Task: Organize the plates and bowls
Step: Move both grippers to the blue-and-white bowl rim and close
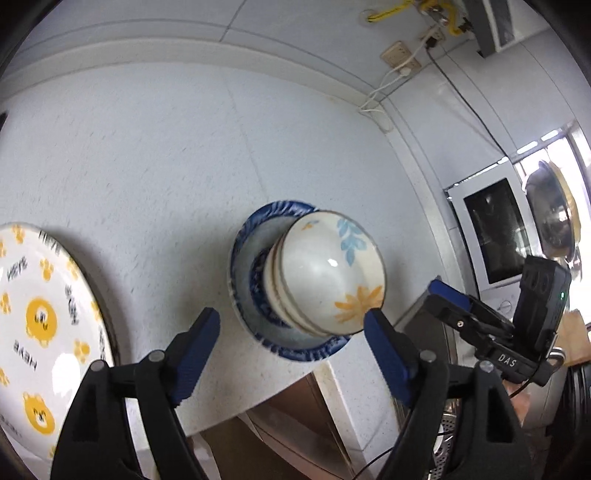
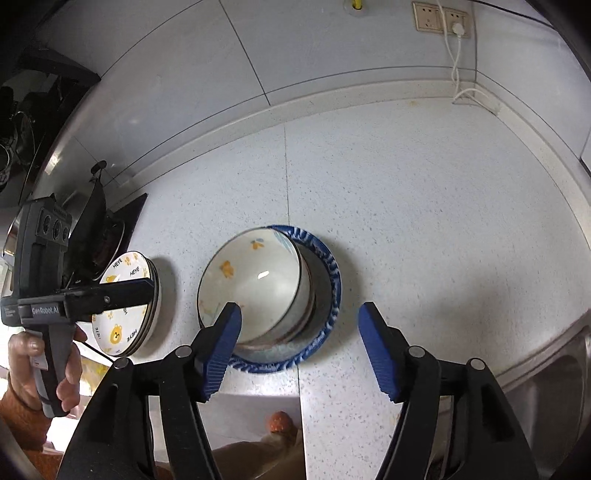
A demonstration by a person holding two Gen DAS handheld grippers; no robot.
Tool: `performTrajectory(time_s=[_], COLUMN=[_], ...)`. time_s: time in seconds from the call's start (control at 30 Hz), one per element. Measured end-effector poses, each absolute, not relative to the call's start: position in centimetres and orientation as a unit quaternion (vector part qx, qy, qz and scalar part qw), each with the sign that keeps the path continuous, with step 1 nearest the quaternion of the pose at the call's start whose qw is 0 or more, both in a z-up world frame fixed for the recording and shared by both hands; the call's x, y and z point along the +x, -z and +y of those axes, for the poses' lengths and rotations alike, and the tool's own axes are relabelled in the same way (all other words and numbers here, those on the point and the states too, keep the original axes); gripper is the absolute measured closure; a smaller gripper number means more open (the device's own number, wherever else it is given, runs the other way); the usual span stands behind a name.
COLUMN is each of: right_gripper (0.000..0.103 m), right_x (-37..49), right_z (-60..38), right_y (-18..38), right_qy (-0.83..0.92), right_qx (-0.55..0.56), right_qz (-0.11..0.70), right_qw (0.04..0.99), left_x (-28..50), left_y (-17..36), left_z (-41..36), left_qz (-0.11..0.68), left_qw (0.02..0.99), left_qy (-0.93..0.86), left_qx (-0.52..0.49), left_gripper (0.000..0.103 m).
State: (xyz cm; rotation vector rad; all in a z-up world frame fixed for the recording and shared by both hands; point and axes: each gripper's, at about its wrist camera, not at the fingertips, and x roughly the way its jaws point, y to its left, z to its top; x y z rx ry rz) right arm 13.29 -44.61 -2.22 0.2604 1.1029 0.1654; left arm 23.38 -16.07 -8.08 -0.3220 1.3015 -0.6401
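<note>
Both the left gripper (image 1: 291,325) and right gripper (image 2: 300,325) are hanging wide, empty; nudging the bowls (image 2: 255,284) risks toppling them off the blue plate (image 2: 325,266) near the table (image 2: 406,221) edge.

This is a home kitchen. A pale speckled stone countertop (image 2: 406,206) runs along a grey tiled wall (image 2: 177,74) with a raised backsplash lip. Wall sockets (image 2: 439,18) sit above it, one with a white plug and cord. A stainless sink (image 2: 554,373) is set into the counter at the right, and a black stove (image 2: 125,221) at the left. A white microwave oven (image 1: 491,236) stands by a window, near a hanging steel pot (image 1: 550,218). Crockery sits on the counter: stacked floral bowls (image 2: 255,284) in a blue-rimmed dish (image 2: 325,266) and bear-print plates (image 2: 125,325).
</note>
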Motion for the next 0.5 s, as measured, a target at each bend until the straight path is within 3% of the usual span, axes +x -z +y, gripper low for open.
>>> performTrajectory(time_s=[0.5], right_gripper=[0.042], right_x=[13.3], right_z=[-46.7], right_y=[4.8], right_qy=[-0.063], right_qx=[0.147], right_qz=[0.558], right_qw=[0.814], left_x=[22.7], left_y=[13.2], left_z=[-15.0], left_qz=[0.628], left_qw=[0.72], left_qy=[0.22], left_qx=[-0.196], left_gripper=[0.025])
